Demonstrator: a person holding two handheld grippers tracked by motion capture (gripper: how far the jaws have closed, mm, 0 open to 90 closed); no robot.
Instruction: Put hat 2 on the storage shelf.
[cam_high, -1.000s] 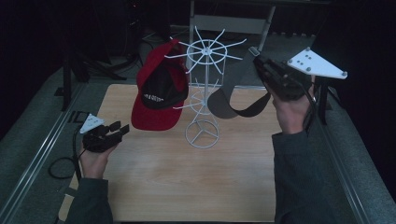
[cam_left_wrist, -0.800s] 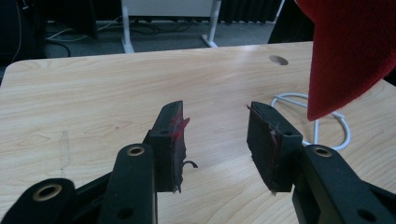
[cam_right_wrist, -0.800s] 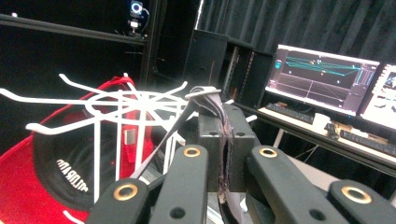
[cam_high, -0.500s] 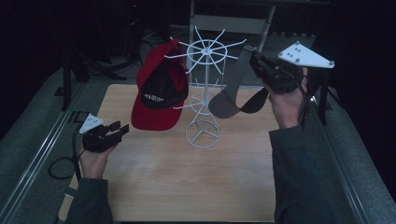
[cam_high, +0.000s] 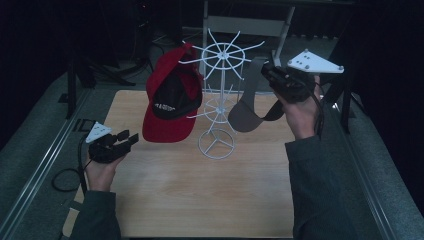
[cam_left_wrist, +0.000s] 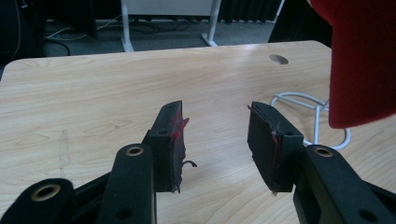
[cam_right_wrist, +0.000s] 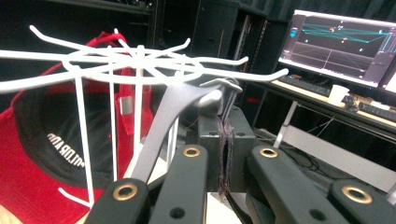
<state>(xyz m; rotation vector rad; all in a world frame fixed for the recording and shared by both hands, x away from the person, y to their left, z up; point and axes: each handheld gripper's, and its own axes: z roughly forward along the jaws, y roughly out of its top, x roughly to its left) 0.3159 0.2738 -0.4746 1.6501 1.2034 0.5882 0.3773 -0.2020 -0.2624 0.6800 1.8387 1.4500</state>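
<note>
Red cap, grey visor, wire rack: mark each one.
red cap (cam_high: 167, 131): high view, on its red brim.
grey visor (cam_high: 244, 117): high view, on its brim, hanging below the right gripper (cam_high: 266, 71).
wire rack (cam_high: 216, 146): high view, on its round base.

The right gripper (cam_high: 270, 75) carries the grey cap (cam_high: 250, 107) inward from the tabletop's right edge, its strap now beside the white rack's (cam_high: 220, 100) hooks.

High view looks down on the pale wooden table (cam_high: 200, 200); both gripper views sit close, low — all share the white wire rack (cam_high: 220, 100) (cam_left_wrist: 303, 105) (cam_right_wrist: 135, 60).
</note>
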